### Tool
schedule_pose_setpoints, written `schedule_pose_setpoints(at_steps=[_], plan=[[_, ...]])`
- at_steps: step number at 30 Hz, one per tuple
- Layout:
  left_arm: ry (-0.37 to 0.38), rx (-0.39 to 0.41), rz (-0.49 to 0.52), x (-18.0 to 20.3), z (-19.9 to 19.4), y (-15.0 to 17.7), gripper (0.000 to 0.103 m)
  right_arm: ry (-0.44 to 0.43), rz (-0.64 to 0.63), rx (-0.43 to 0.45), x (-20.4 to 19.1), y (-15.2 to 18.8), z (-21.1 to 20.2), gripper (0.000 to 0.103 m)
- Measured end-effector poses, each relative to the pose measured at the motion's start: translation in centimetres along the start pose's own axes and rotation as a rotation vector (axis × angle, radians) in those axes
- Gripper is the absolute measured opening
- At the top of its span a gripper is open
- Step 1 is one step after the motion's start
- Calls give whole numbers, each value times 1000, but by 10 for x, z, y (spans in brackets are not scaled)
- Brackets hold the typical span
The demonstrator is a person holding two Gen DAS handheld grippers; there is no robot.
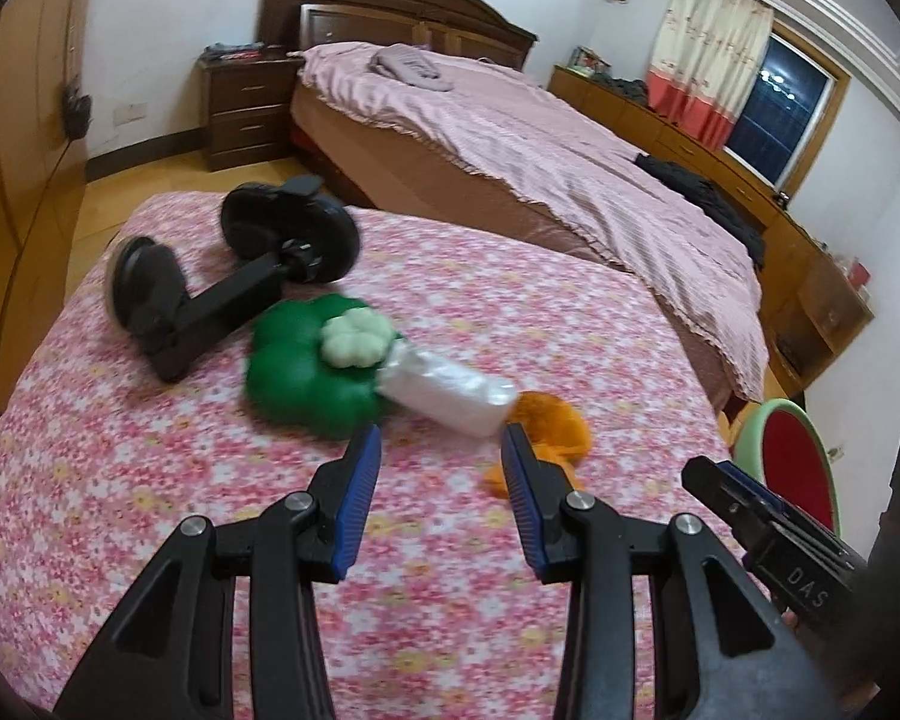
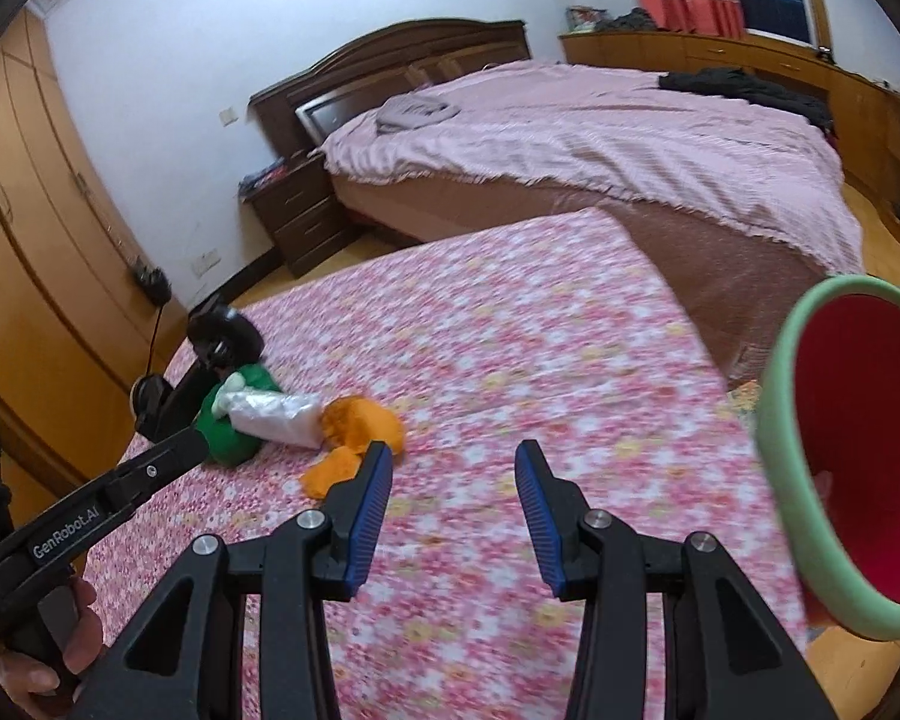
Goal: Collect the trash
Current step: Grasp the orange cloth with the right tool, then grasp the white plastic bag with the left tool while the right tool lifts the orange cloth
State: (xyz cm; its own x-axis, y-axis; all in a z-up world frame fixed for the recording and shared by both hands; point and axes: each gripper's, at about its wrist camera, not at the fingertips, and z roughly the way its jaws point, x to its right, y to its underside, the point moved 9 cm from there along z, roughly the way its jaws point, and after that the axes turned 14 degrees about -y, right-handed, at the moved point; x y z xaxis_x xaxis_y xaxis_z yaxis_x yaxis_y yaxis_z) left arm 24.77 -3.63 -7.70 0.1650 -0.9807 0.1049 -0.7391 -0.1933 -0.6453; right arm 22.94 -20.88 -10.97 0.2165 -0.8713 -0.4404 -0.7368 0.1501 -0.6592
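On the table (image 1: 150, 540) we count one tissue pack (image 1: 450, 387), two orange peels (image 2: 363, 420); left gripper (image 1: 441, 468) and right gripper (image 2: 453, 480) are released

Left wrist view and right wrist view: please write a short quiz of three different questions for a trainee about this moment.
1. True or false: the left claw is shut on the orange peel.
2. Which item touches the green plush toy? A. white plastic packet B. red bin C. wall picture
3. Fill in: both claws are ____ and hold nothing; see the right claw.

Key: 1 false; 2 A; 3 open.
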Motion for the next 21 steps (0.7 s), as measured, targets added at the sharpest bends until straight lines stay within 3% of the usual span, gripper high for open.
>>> schedule_pose_setpoints(at_steps=[9, 17, 21], plan=[[-38, -20, -44, -28, 12, 4, 42, -6, -44, -73, -16, 2, 50, 49], [-30, -26, -54, -31, 21, 0, 42, -36, -42, -109, -19, 2, 81, 50], [-18, -20, -47, -26, 23, -7, 42, -57, -44, -119, -23, 6, 86, 26]])
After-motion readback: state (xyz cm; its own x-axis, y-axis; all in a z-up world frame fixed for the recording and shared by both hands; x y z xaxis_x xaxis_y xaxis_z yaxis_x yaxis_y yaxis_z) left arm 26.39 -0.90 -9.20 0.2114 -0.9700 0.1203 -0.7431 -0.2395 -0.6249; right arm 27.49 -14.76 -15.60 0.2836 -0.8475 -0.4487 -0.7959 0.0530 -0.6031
